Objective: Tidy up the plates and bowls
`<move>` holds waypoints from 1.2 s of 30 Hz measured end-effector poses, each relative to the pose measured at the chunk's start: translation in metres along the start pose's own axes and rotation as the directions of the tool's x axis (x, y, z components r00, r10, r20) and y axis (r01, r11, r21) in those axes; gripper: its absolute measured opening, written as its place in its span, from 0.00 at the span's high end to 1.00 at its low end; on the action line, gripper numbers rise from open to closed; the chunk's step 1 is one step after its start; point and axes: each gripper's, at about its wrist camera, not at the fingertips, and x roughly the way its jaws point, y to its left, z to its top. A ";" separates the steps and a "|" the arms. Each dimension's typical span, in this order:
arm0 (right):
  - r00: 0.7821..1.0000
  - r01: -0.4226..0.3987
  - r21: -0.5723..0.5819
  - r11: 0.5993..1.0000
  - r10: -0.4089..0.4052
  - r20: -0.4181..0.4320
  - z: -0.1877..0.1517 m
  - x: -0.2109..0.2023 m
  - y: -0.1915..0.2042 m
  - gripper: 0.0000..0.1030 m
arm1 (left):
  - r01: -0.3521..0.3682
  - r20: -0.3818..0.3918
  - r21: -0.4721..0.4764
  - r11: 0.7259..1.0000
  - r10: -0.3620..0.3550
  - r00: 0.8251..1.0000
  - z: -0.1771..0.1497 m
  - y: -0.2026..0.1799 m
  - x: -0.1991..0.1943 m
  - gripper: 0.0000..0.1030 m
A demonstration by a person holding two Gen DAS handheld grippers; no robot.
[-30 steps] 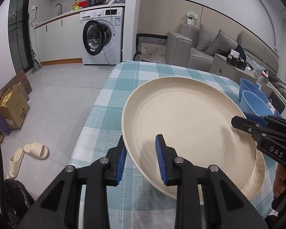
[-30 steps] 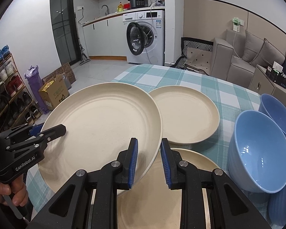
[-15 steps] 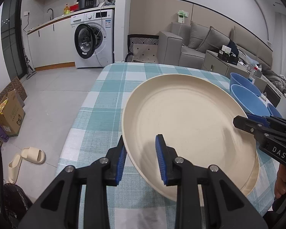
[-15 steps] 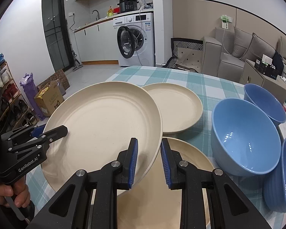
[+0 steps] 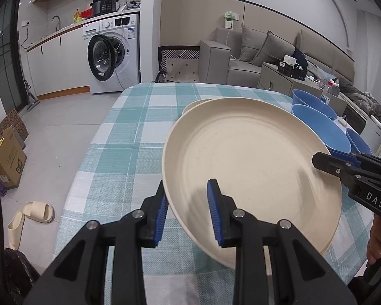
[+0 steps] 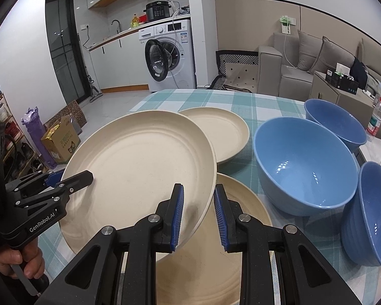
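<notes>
I'm holding the big plate [image 6: 139, 172] by opposite rims, left gripper [image 5: 188, 211] and right gripper [image 6: 198, 213] both part-closed astride it, nothing stacked yet, bowls [image 6: 304, 175] still waiting untouched.

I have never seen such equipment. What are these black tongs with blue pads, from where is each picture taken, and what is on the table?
There is no robot here. A person holds one hand-operated gripper in each hand, and a wide-angle camera on each gripper looks forward along its two fingers. So one picture is seen from the left gripper, the other from the right gripper; each also shows the other gripper from the side.

Both grippers straddle opposite edges of the same large cream plate, which is lifted and tilted; whether they pinch it firmly I cannot tell. Under it lies a second large cream plate, and beyond it a smaller cream plate. To the right stand three blue bowls. All rest on a table with a teal checked cloth.
</notes>
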 end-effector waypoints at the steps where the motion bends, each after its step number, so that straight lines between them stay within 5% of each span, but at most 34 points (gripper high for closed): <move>1: 1.000 0.000 0.000 1.000 0.000 0.000 0.000 0.000 0.000 0.76 | 0.001 0.000 0.004 1.000 -0.001 1.000 0.000 -0.002 0.000 0.73; 36: 0.997 0.072 0.070 0.995 -0.070 -0.031 -0.031 0.003 -0.034 0.76 | 0.013 -0.072 0.108 0.994 -0.005 0.997 -0.019 -0.047 0.029 0.73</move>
